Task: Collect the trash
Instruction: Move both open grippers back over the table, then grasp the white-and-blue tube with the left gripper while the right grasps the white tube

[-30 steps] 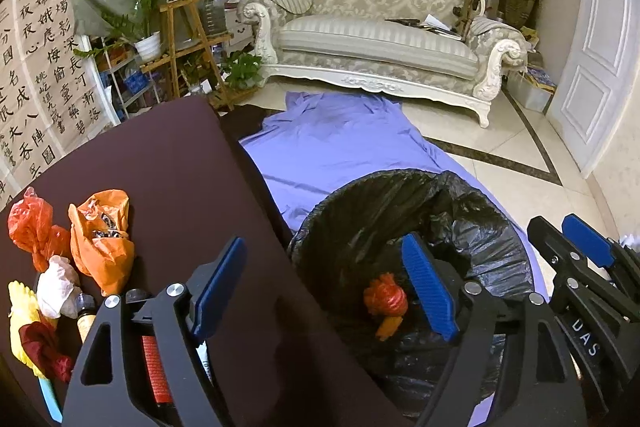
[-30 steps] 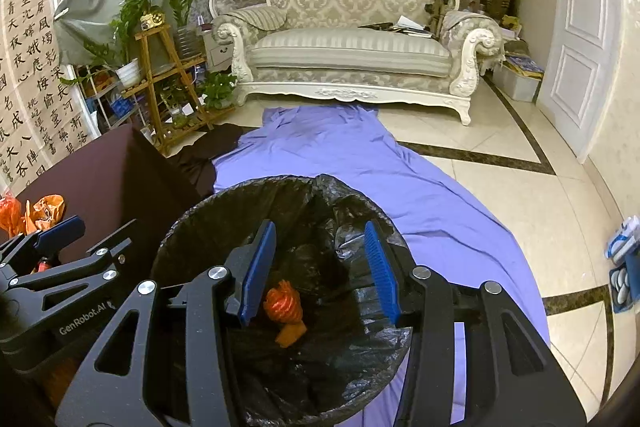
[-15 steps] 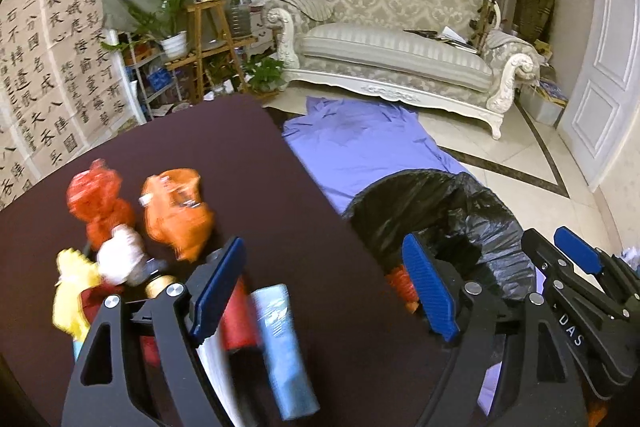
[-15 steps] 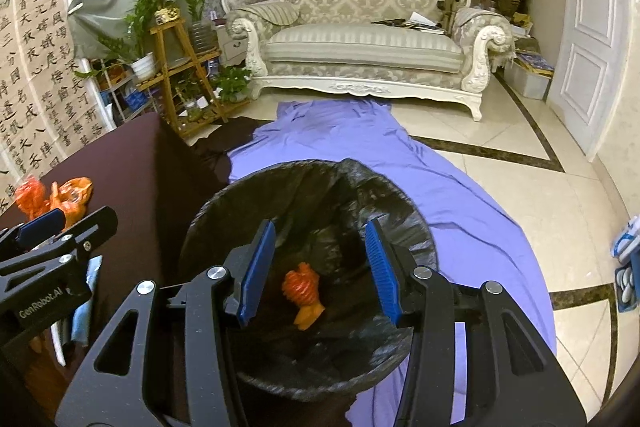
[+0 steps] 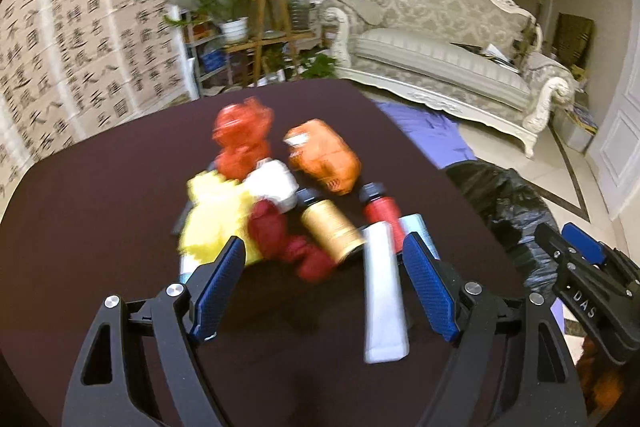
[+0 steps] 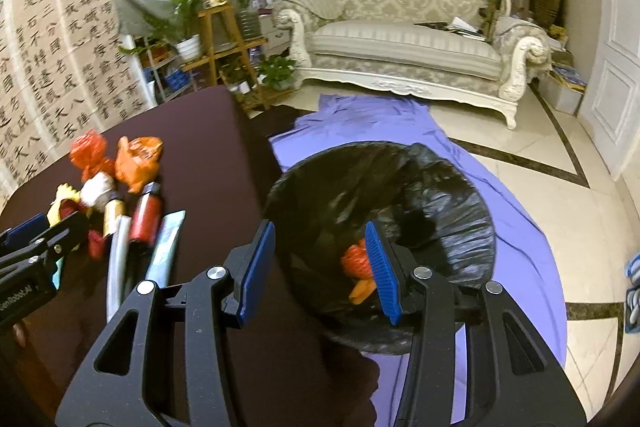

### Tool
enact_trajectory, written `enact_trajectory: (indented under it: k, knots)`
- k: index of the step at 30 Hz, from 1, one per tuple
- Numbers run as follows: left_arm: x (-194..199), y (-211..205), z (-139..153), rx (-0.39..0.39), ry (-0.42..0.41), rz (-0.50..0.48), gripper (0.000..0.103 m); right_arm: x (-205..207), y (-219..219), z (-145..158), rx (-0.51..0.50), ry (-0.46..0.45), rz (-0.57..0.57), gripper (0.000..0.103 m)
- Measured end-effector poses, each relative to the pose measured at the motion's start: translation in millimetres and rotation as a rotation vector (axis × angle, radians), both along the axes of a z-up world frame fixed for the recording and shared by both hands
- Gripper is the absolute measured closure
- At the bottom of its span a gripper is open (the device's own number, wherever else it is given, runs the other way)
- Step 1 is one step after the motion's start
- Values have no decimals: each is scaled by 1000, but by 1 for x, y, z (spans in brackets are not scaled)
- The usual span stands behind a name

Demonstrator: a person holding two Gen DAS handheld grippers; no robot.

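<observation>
Dark brown worktop (image 5: 100,211) carrying the trash pile, with the black-lined bin (image 6: 452,195) on the floor just beside its right edge. A second ago the left gripper (image 5: 324,281) looked down into the bin; it has since swung left over the worktop and now faces the pile, fingers spread wide and holding nothing. The right gripper (image 6: 318,269) has shifted little and hovers at the bin's near rim, fingers moderately apart and likewise empty. The swing suggests one drop is finished and the next pick is beginning; most of the pile is still to be collected. Contents of the pile, larger to smaller: yellow crumpled wrapper (image 5: 214,217), orange crumpled bag (image 5: 324,159), red-orange crumpled bag (image 5: 242,141), white tube (image 5: 382,291) lying nearest the left gripper, dark red wrapper (image 5: 288,241), white paper wad (image 5: 274,183), gold can (image 5: 332,229), red bottle (image 5: 382,213), pale blue tube (image 6: 166,247). An orange-red scrap (image 6: 354,261) already lies in the bin. Motion blur softens the left view. Room: purple sheet (image 6: 400,123) spread on the tiled floor, ornate sofa (image 6: 400,47) at the far wall, plant stand (image 6: 224,39) and calligraphy hanging (image 5: 72,39) at far left.
</observation>
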State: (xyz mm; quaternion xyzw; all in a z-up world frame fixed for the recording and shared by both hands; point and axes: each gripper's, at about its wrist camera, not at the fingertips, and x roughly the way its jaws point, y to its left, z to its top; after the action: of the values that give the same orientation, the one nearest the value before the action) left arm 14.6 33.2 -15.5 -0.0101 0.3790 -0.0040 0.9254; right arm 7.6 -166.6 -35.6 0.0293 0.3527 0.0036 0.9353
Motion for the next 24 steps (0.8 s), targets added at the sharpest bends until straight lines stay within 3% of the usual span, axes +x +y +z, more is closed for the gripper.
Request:
enact_trajectory:
  k: [14, 19, 21, 24]
  knots:
    - [-4, 74, -30, 1, 88, 161, 25, 4, 53, -5, -22, 26, 107, 57]
    - [1, 90, -40, -37, 139, 185, 26, 8, 61, -7, -26, 30, 124, 57]
    - [2, 95, -43, -59, 158, 182, 32, 10, 64, -7, -27, 32, 129, 57]
    - [0, 94, -43, -34, 153, 176, 44, 11, 69, -8, -26, 35, 140, 57]
